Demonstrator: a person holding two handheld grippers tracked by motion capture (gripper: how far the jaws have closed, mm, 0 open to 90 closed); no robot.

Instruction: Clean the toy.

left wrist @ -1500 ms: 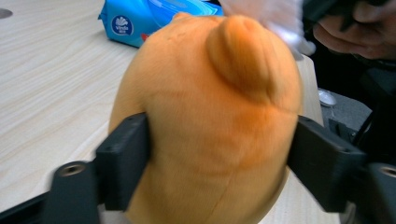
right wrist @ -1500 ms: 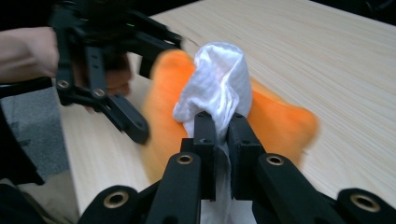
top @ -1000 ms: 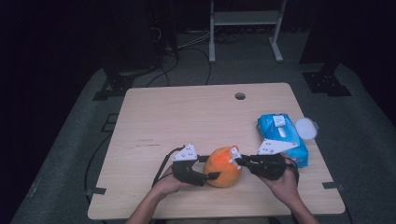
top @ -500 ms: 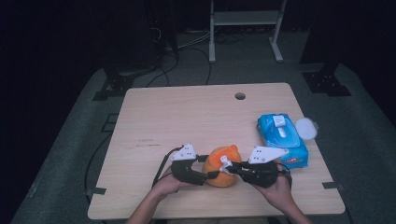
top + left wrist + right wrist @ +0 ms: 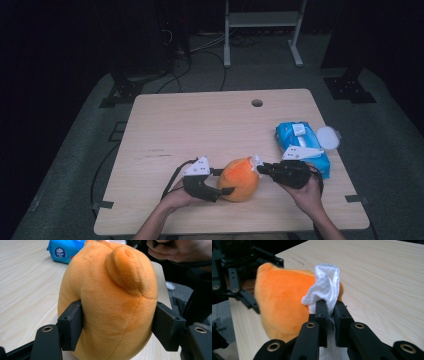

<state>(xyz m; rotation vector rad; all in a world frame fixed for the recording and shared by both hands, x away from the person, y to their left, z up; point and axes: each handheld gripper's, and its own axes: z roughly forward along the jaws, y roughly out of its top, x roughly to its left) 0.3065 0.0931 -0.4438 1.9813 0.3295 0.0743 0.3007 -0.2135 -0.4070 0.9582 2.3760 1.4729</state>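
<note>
Rounded orange plush toy (image 5: 241, 178), short-pile fabric with stitched seams and one stubby protruding ear or limb, resting on the pale wood-grain bench (image 5: 200, 125) near its 6 o'clock edge. Left tongs (image 5: 117, 325), black angular plastic with brass-coloured rivets, grip the toy's lower body from both sides at its 9 o'clock flank in the high view; the pads press into the pile, and the jaws have just been closing a little on it. Right tongs (image 5: 331, 307), same black build, are pinched nearly together on a crumpled white tissue (image 5: 324, 290), embossed paper folded into a soft upright peak; the tissue sits against the toy's upper side at about 2 o'clock of the toy in the high view (image 5: 256, 161). Blue soft-pack of wet wipes (image 5: 300, 145), glossy film with a white flip lid on top, lies at the bench's 3 o'clock side, just beyond the right hand (image 5: 305, 192). Small round white lid (image 5: 327, 137) beside the pack's far end. Round cable hole (image 5: 257, 103) near the bench's 12 o'clock edge.
</note>
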